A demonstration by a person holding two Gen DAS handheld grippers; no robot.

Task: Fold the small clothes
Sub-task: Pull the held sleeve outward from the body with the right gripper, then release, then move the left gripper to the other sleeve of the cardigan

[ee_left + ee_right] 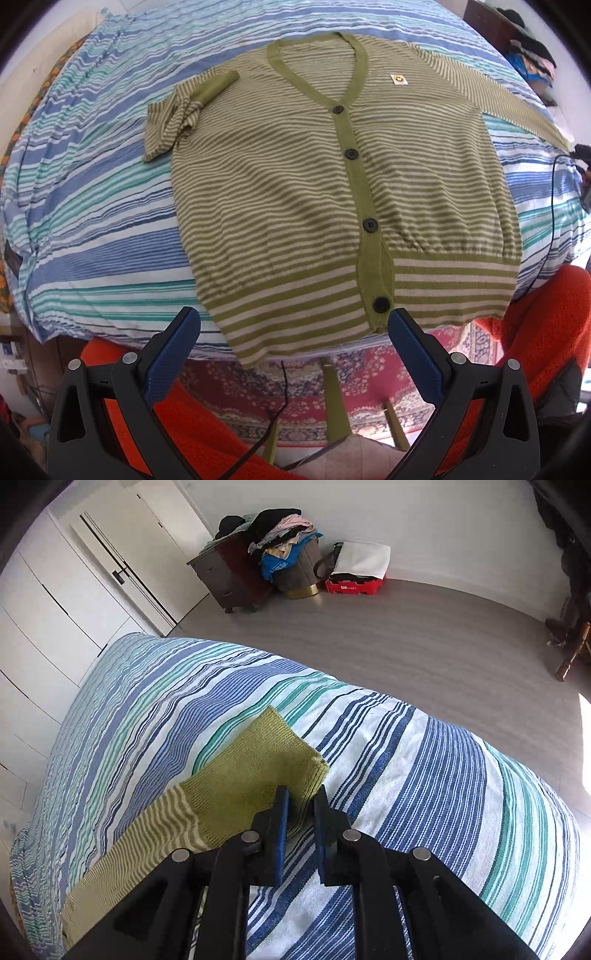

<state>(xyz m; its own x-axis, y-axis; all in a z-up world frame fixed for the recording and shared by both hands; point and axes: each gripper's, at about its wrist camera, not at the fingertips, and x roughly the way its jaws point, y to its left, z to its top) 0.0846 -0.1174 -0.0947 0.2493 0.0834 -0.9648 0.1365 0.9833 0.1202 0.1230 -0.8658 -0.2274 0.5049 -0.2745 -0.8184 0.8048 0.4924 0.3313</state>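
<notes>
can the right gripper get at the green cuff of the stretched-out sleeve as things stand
Probably yes: the right gripper hangs at the cuff edge, jaws slightly apart, nothing between them and the knit.

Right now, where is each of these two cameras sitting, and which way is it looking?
Left wrist: on the left gripper, open, looking steeply down at the striped cardigan on the bedspread; the person's orange clothing shows.
Right wrist: on the right gripper, looking across the bed toward the clothes pile; its jaws, slightly apart, straddle the sleeve cuff.
Shared: cardigan and bedspread.
</notes>
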